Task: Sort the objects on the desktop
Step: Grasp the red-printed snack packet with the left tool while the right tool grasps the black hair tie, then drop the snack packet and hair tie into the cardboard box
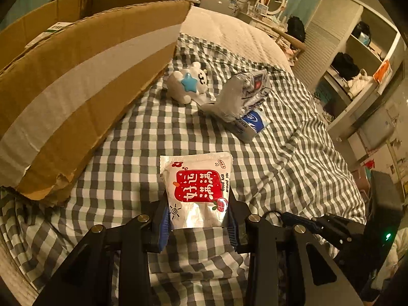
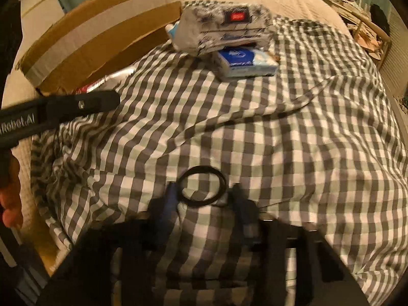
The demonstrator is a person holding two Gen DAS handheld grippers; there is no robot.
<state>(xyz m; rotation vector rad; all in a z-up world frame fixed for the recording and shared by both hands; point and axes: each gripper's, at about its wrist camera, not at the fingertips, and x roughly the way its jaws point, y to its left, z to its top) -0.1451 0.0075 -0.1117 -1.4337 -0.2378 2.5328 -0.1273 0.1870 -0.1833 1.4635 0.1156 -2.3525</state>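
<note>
My left gripper (image 1: pixel 198 205) is shut on a white packet (image 1: pixel 196 178) with a red label, held just above the checked cloth (image 1: pixel 280 168) beside the cardboard box (image 1: pixel 76 71). In the right wrist view that gripper's black body (image 2: pixel 76 107) reaches toward the box (image 2: pixel 102 33), and a sliver of the packet (image 2: pixel 107 81) shows at the box's edge. My right gripper (image 2: pixel 205 197), blurred, stands open low over the cloth, and a black ring (image 2: pixel 202 186) lies between its fingertips. The ring's left side is close to the left finger.
A white plush toy with a blue star (image 1: pixel 187 84) lies near the box. A grey printed pack (image 1: pixel 244 91) rests on a blue tissue pack (image 1: pixel 251 123); both show too in the right wrist view (image 2: pixel 224 28). Shelves (image 1: pixel 357 58) stand to the right. A hand (image 2: pixel 10 199) is at the left edge.
</note>
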